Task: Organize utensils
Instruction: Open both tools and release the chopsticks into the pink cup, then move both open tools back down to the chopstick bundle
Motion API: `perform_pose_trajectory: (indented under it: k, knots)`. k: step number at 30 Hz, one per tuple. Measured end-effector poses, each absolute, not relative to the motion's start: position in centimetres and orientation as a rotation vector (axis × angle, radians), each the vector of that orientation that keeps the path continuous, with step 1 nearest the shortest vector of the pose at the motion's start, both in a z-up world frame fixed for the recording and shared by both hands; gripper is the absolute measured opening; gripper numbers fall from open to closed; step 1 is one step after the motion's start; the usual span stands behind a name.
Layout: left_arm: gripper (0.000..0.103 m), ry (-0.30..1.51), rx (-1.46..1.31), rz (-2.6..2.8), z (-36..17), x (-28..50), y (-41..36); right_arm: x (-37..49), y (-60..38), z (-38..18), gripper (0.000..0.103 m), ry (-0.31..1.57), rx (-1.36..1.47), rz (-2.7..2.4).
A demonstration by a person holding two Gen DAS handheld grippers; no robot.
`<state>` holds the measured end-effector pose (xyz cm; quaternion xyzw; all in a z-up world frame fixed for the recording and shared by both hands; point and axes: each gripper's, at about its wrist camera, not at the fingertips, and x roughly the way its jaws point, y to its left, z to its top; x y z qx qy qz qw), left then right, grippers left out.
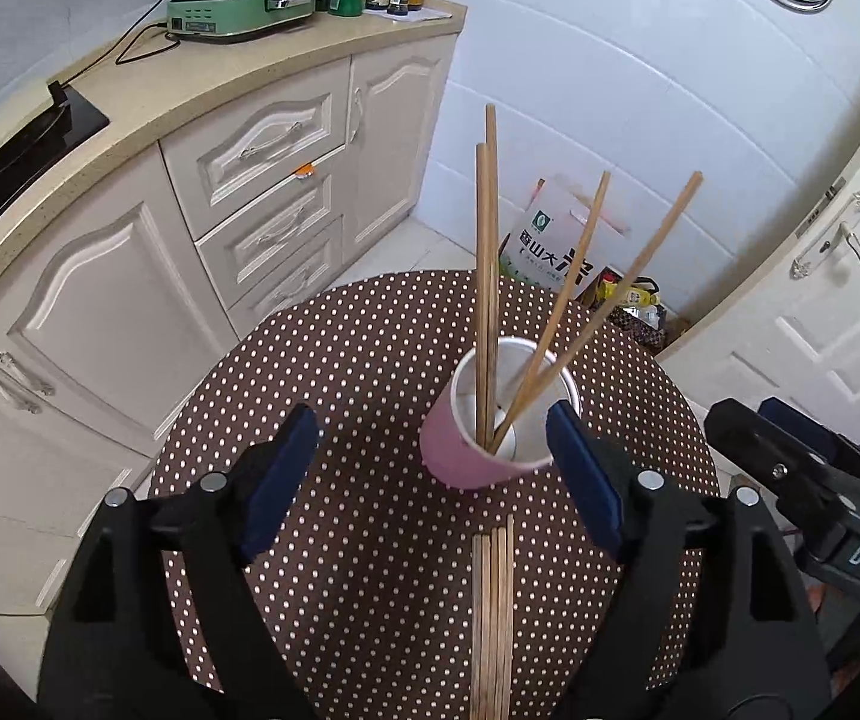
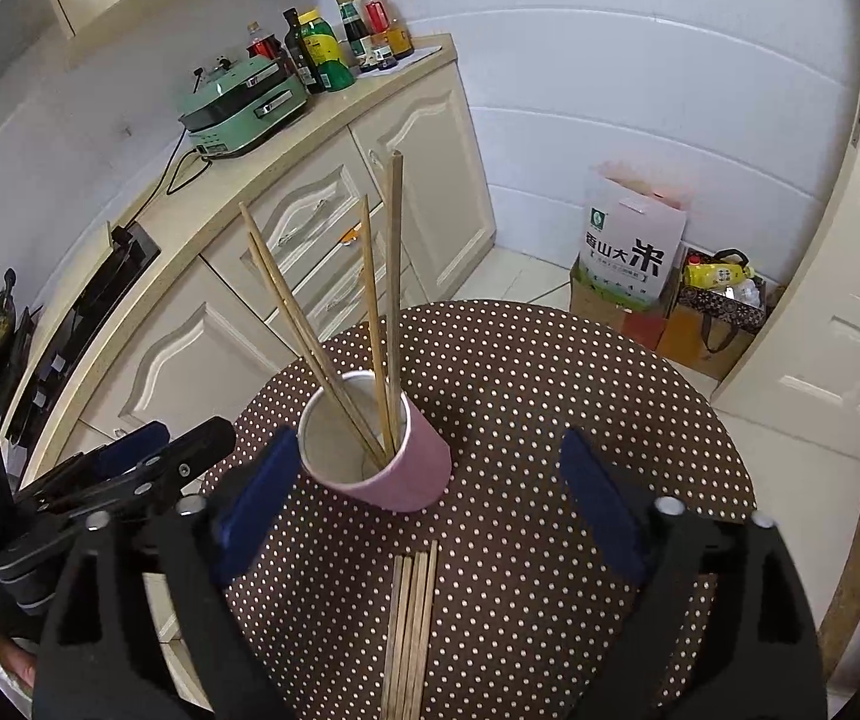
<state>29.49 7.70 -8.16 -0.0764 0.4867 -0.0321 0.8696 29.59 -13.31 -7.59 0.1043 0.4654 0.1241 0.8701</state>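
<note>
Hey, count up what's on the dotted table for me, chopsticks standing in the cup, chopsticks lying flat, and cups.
Chopsticks standing in the pink cup: 4
Chopsticks lying flat on the table: 4
Pink cup: 1
Total: 9

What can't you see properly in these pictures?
- Near ends of the loose chopsticks on the table: cut off by the bottom edge in both wrist views.
- Bottom of the pink cup inside: partly hidden by the four chopsticks in the cup.
- Small print on the bottles: too tiny in either view.
- The person's hands: hidden behind the left gripper and right gripper.
</note>
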Motion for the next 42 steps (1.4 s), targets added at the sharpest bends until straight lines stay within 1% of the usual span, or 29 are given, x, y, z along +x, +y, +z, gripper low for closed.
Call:
perform_pose_trajectory:
  k: [3, 5, 8, 12, 20, 33, 42]
  knots:
    - [0.085, 1.034, -0.154, -0.051, -8.2, 28.7, 7.7, 28.7, -13.4, -7.5, 0.09, 0.977, 0.211, 0.258]
    - [0.086, 1.039, -0.151, -0.042, -8.3, 28.1, 7.7, 28.3, -13.4, -7.4, 0.093, 0.981, 0.207, 0.252]
    - [0.087, 1.057, -0.138, -0.024, -8.7, 27.2, 7.8, 27.6, -13.6, -7.7, 0.095, 0.989, 0.197, 0.241]
    - [0.087, 1.099, -0.087, 0.005, -9.8, 26.2, 7.7, 26.8, -13.9, -8.6, 0.095, 1.024, 0.188, 0.227]
    - [0.087, 1.166, -0.09, 0.019, -12.1, 24.4, 8.4, 25.6, -13.7, -11.4, 0.095, 1.11, 0.134, 0.194]
    - [0.087, 1.248, -0.014, 0.021, -15.7, 22.8, 8.4, 24.5, -12.7, -18.4, 0.095, 1.307, 0.08, 0.161]
    - [0.087, 1.301, -0.002, 0.019, -18.1, 22.2, 8.8, 23.5, -10.6, -22.3, 0.095, 1.405, -0.004, 0.163]
